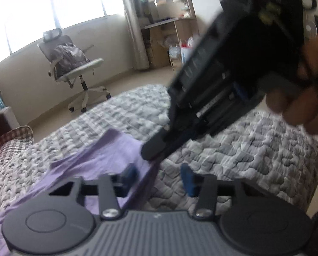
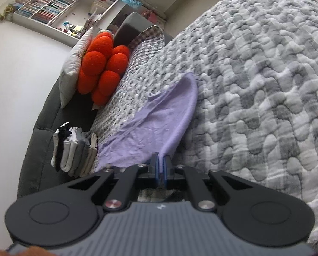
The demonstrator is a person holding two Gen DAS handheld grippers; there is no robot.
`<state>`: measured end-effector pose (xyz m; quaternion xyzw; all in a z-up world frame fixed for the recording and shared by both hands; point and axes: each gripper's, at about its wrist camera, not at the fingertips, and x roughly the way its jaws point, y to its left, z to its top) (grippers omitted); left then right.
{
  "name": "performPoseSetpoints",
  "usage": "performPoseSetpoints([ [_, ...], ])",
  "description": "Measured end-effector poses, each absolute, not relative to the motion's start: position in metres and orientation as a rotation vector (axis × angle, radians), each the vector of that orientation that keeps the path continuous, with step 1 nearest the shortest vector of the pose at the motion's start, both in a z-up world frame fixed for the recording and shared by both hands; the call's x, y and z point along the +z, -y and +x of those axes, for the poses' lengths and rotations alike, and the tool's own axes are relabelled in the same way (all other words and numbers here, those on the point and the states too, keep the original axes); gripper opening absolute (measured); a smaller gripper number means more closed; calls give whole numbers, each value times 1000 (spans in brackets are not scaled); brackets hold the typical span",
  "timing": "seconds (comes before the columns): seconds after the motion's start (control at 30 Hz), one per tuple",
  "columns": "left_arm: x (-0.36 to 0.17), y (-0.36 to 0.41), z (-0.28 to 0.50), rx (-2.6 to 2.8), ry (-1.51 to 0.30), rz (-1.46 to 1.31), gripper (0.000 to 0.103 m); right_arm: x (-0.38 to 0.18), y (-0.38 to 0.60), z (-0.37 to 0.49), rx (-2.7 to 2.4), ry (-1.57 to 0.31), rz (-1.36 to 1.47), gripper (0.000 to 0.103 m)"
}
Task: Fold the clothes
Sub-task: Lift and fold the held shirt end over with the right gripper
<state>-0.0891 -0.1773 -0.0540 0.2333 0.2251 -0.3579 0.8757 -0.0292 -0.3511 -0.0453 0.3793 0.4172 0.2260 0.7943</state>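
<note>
One lilac garment (image 2: 159, 125) lies partly spread on the grey quilt (image 2: 255, 85): thin, limp, light; judged best taken at edges or corners. Right gripper (image 2: 161, 166) is clenched on its edge. Left gripper (image 1: 159, 177) hangs spread apart, nothing between its fingers.

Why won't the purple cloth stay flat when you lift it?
The purple cloth is probably thin and floppy: it wrinkles and sags from the right gripper pinching its edge. It likely weighs little, as one small pinch holds it. It would likely slide over the quilt.
</note>
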Motion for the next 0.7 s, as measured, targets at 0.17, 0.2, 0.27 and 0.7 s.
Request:
performPoseSetpoints([
  [0.17, -53, 177, -79, -690, -514, 451, 5, -47, 349, -22, 498, -916, 792, 8],
  [0.2, -53, 175, -77, -687, -525, 437, 5, -47, 349, -21, 501, -915, 789, 13],
  [0.27, -52, 173, -76, -684, -533, 422, 5, -47, 350, -19, 498, -909, 782, 15],
  [0.7, -42, 164, -71, -656, -577, 289, 5, -61, 355, 17, 392, -872, 730, 38],
])
